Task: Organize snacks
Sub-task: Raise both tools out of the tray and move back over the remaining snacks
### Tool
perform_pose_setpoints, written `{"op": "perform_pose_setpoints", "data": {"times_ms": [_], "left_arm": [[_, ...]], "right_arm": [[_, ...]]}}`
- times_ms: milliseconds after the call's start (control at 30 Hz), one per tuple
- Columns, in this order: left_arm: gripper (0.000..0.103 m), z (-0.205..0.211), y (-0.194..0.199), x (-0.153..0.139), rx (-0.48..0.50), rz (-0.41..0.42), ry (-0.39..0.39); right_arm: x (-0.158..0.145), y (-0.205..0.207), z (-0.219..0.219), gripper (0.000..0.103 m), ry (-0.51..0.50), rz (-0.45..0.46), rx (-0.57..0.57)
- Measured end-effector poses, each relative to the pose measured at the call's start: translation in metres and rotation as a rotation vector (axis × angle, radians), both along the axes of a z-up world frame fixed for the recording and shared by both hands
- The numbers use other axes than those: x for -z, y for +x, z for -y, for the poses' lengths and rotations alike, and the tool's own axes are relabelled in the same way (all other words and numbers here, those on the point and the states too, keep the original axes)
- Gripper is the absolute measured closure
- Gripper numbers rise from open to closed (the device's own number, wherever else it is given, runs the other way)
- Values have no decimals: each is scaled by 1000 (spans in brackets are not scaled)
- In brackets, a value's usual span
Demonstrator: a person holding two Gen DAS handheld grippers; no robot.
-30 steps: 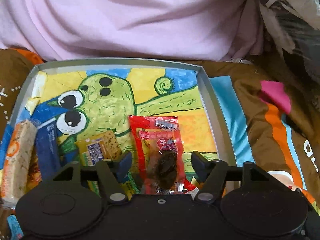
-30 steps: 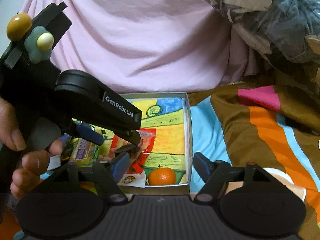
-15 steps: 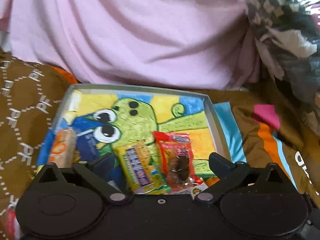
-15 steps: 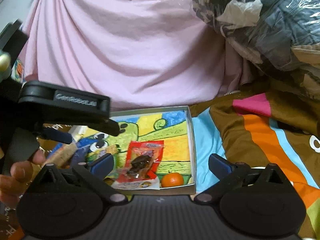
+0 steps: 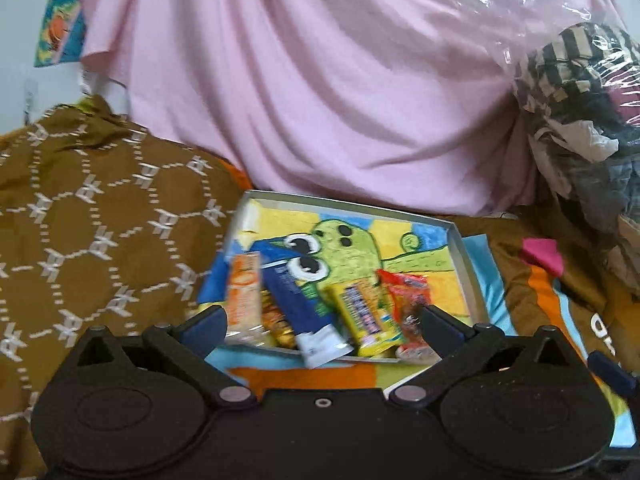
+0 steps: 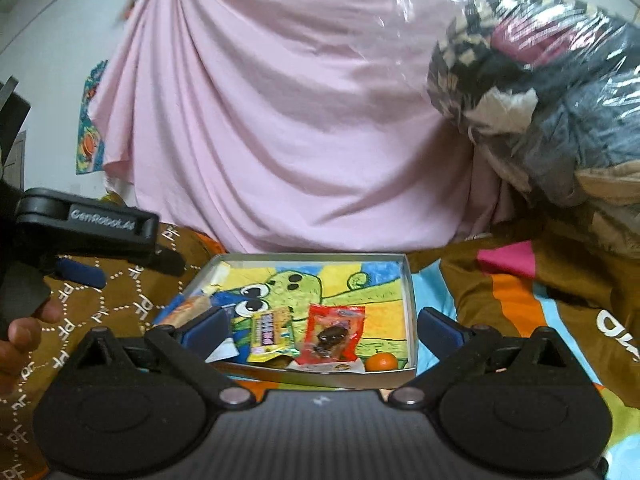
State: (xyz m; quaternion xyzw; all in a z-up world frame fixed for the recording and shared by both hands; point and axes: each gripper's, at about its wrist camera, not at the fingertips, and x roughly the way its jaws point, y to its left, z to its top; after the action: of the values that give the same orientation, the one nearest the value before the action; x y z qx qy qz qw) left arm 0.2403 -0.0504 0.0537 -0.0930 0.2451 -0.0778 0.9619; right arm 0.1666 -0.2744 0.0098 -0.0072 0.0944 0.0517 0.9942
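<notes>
On patterned cloth — shallow rectangular tray (image 6: pixel 410 300) | crinkly foil snack packets (image 6: pixel 334 334)

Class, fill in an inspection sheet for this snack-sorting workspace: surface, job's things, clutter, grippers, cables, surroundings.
Surface: brown patterned blanket.
Job's things: cartoon-printed tray holding an orange-white bar, blue packet, yellow packet, red packet, small orange fruit.
Clutter: nothing seen.
Grippers: left gripper and right gripper open, nothing between the jaws, which have just been opening.
Cables: nothing seen.
Surroundings: pink sheet; plastic-wrapped clothes.
</notes>
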Motion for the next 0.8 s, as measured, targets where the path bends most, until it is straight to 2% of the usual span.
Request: {"op": "perform_pose_setpoints", "data": {"times_ms": [267, 633, 800], "left_arm": [[1, -46, -51, 8, -29, 9, 83], [1, -85, -108, 40, -98, -11, 145], [1, -89, -128, 53, -134, -70, 156]], "right_arm": [[1, -34, -23, 0, -13, 14, -47], [14, -68, -56, 0, -12, -44, -104], [21, -80, -65, 0, -23, -77, -115]]}}
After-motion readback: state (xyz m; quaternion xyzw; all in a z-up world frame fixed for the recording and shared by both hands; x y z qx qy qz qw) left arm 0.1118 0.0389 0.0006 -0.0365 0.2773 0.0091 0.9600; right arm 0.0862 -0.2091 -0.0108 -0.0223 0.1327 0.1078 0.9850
